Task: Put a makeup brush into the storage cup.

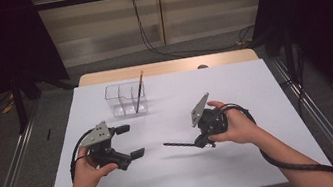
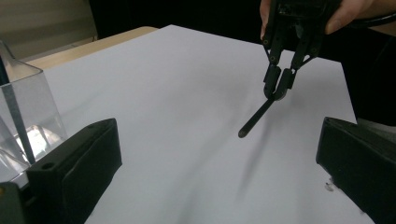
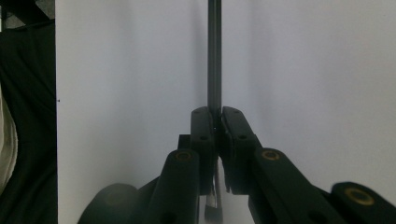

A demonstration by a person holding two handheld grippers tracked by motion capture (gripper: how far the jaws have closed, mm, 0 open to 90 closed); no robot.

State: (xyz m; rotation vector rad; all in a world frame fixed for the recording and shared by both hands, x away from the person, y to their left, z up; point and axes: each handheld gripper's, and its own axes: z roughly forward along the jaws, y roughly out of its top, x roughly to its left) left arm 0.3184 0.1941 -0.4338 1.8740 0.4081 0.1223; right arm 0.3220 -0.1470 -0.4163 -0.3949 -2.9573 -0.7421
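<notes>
My right gripper (image 1: 201, 142) hovers over the right middle of the white table (image 1: 234, 88), shut on one end of a thin black stick (image 1: 177, 145) that points left. In the right gripper view the jaws (image 3: 218, 117) pinch the stick (image 3: 214, 51), which runs straight ahead. From the left gripper view, that gripper (image 2: 279, 86) holds the stick (image 2: 256, 119) slanting down above the table. My left gripper (image 1: 130, 141) sits left of centre, open, with nothing between its jaws (image 2: 217, 177). A clear plastic holder (image 1: 126, 100) stands behind it with a brown-handled brush (image 1: 139, 92) leaning inside.
The white sheet (image 2: 187, 93) covers most of a wooden table, whose bare edge (image 1: 165, 67) shows at the far side. The clear holder (image 2: 23, 121) is at the left of the left gripper view. Metal rails (image 1: 320, 115) flank the table and cables (image 1: 156, 44) lie on the floor behind.
</notes>
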